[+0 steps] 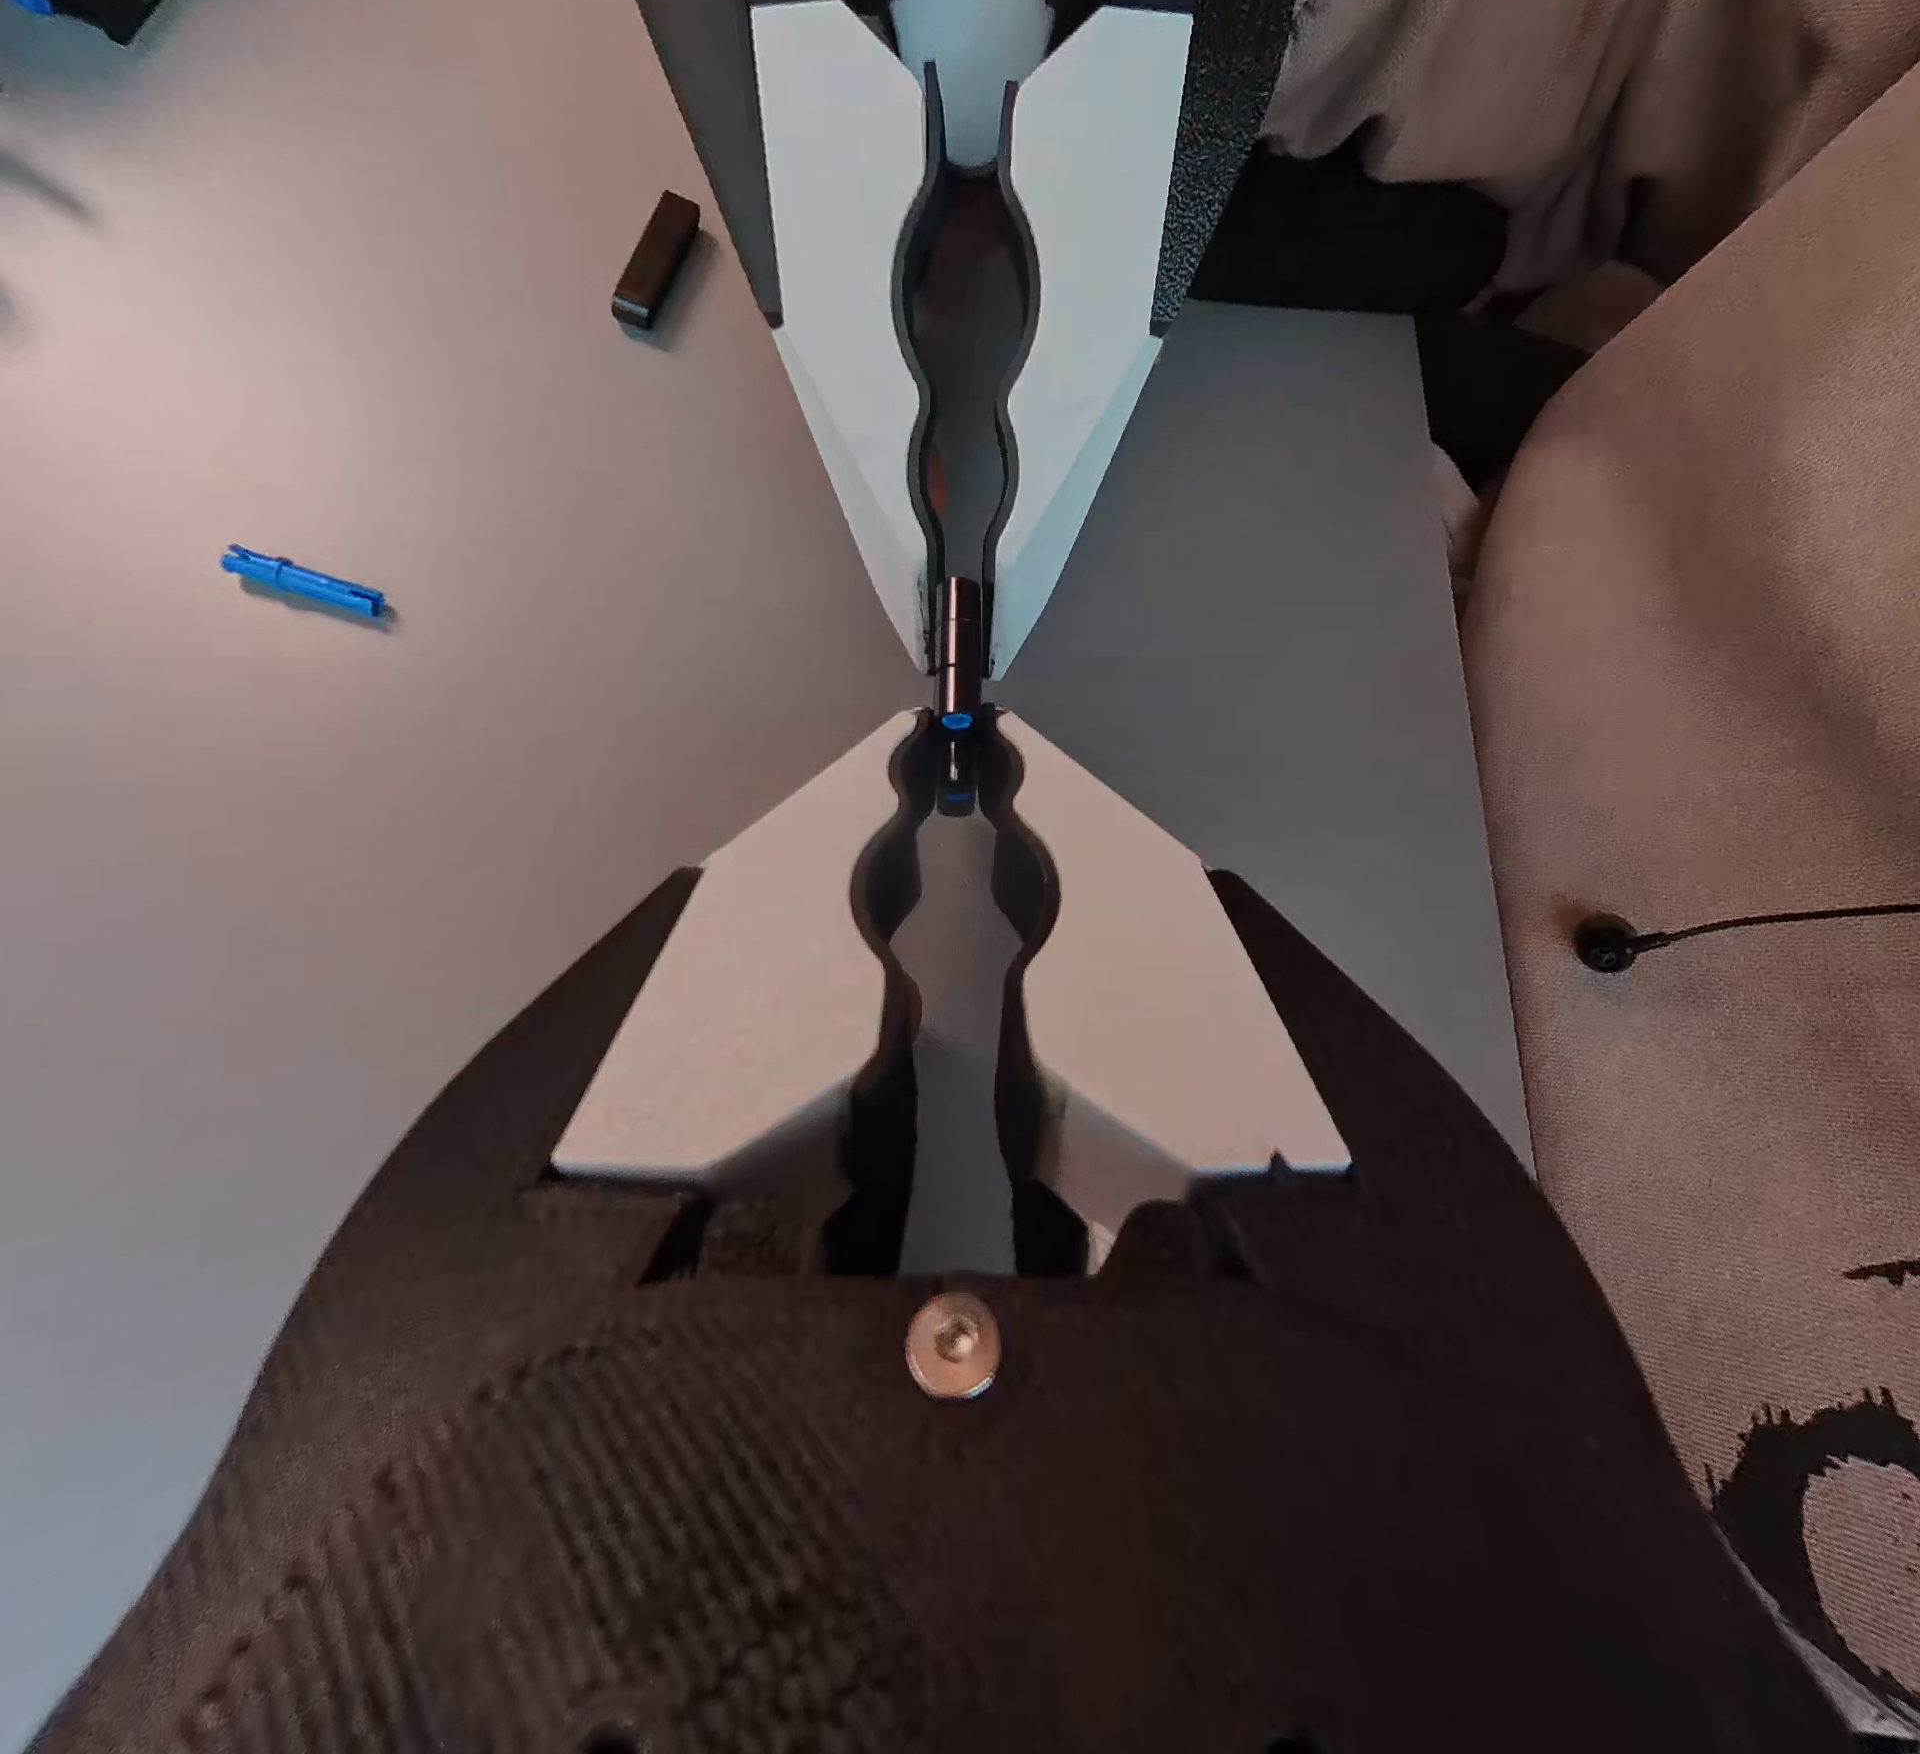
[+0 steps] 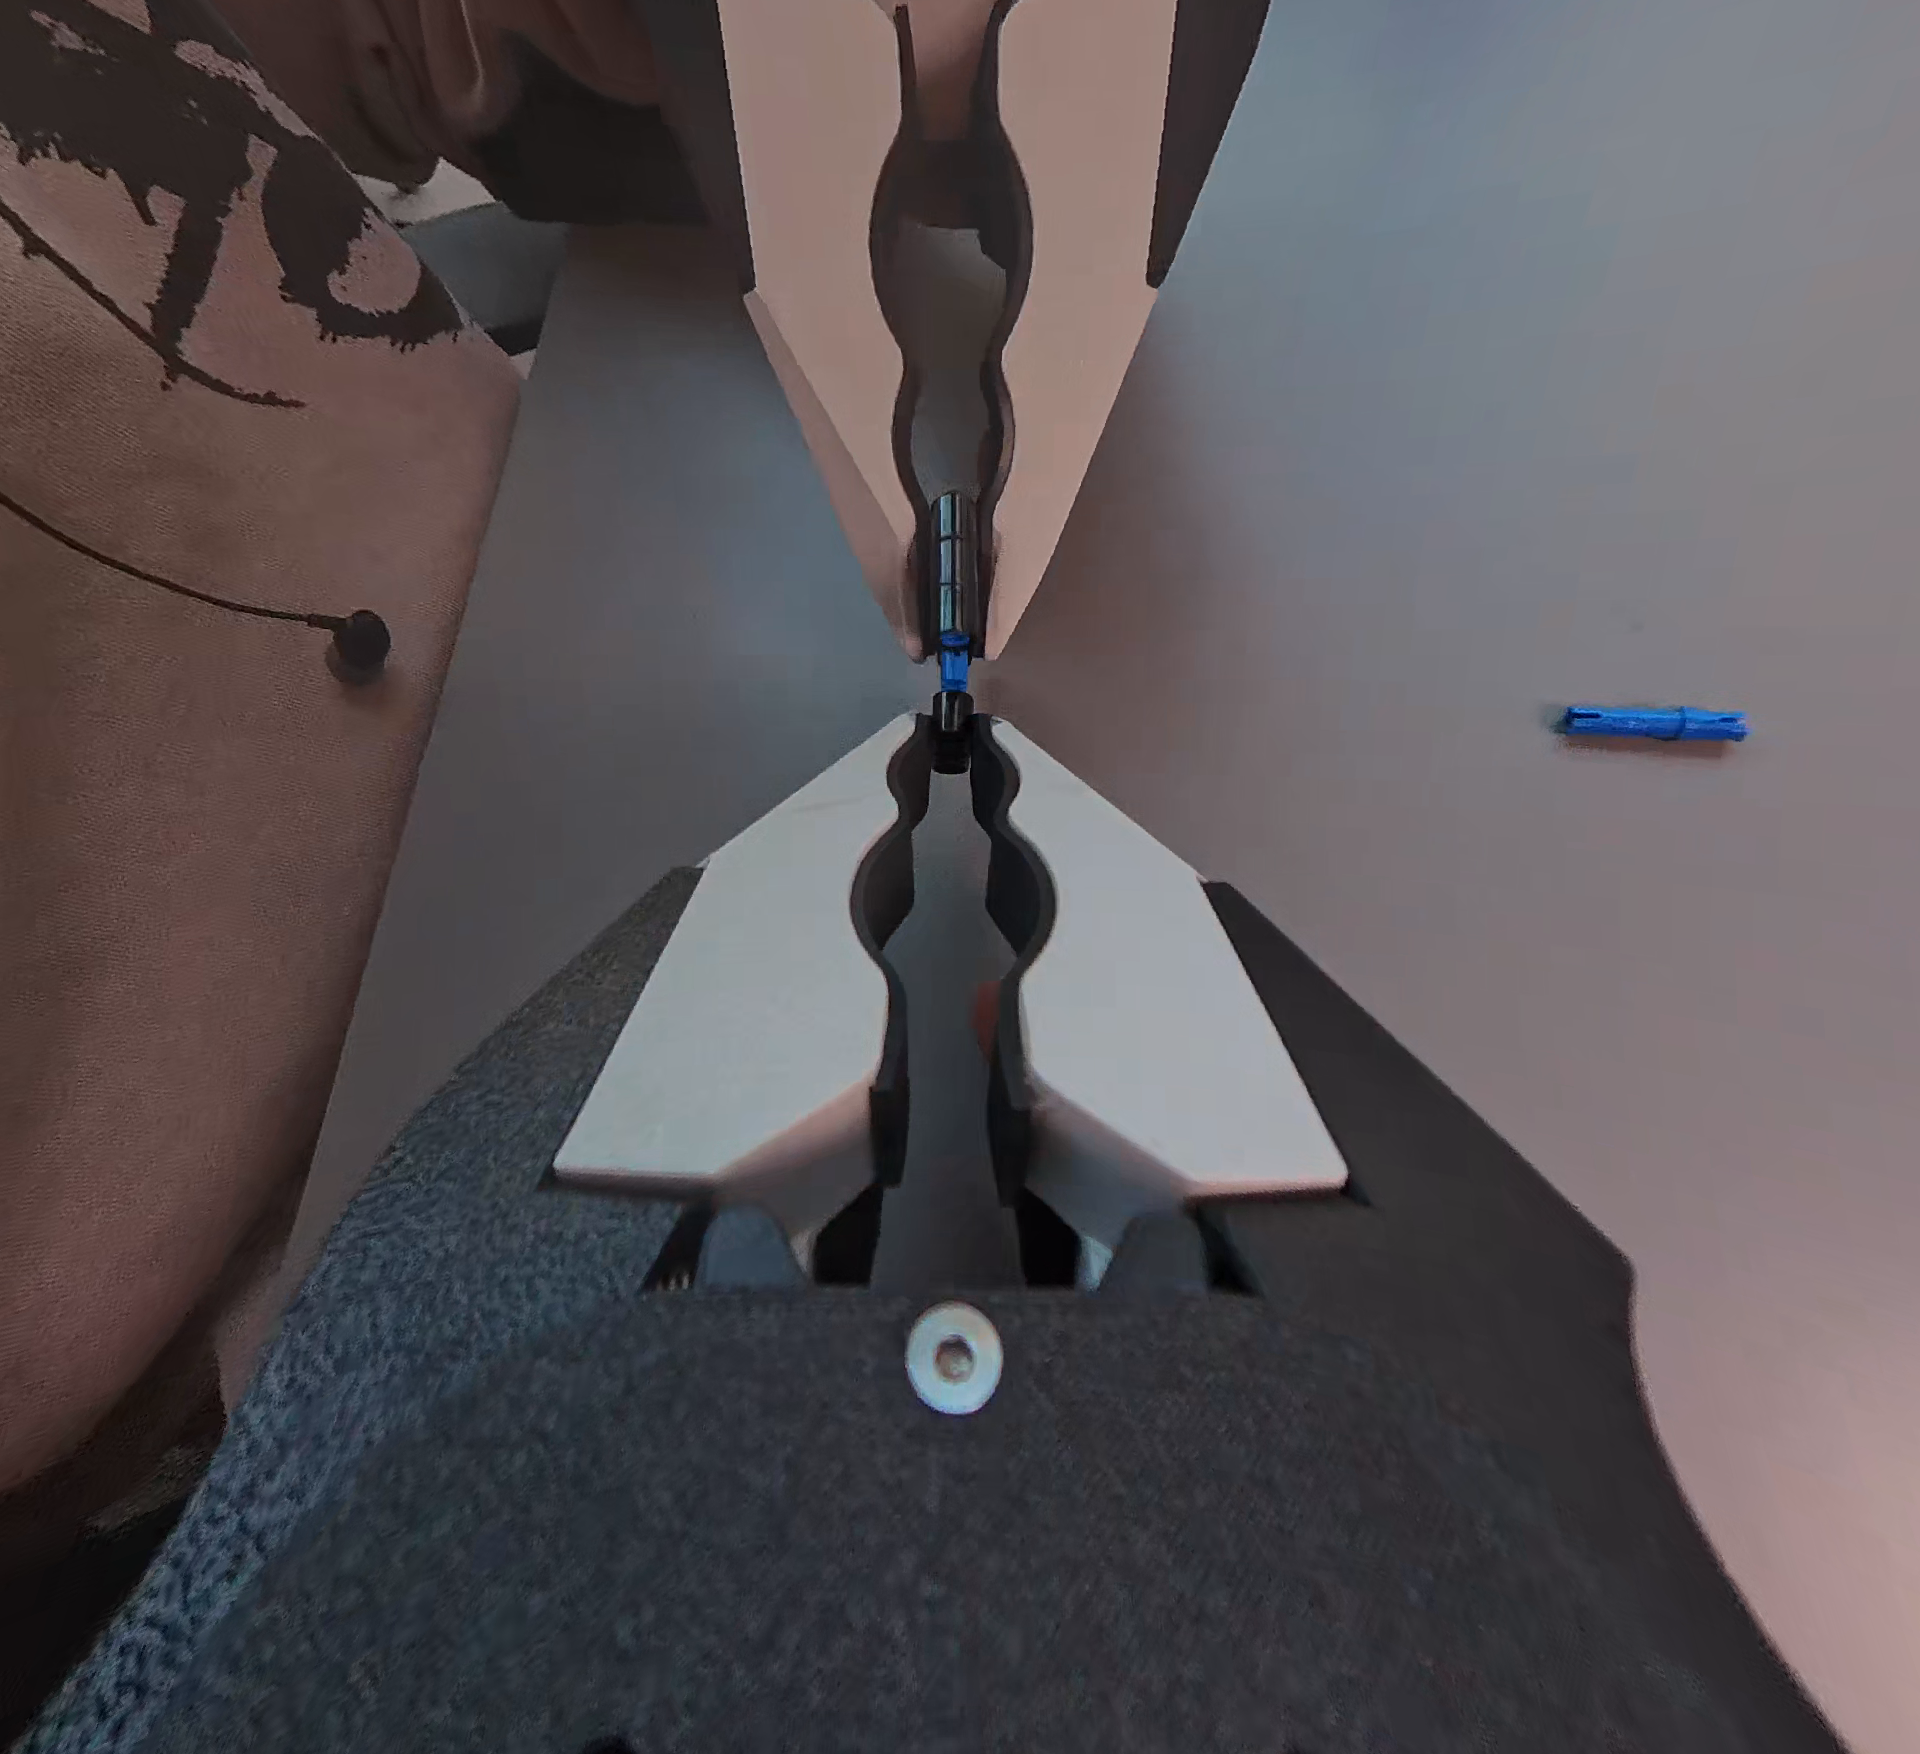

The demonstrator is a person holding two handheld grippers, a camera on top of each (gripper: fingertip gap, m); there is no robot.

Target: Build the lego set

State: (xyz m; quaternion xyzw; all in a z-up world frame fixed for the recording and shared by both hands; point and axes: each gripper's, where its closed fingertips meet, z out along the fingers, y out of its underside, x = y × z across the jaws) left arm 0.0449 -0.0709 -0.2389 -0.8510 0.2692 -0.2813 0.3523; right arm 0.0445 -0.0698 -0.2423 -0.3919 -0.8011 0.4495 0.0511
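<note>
My left gripper: coarse black printed body, layer lines showing, one silver screw at centre. White wedge-shaped fingers tapering to a point, each lined with a wavy black pad. My right gripper: same build, speckled dark-grey body, silver screw, white fingers, scalloped black pads. I wear a tan top with black printed marks, ribbed cuff, thin black cord ending in a round bead.
</note>
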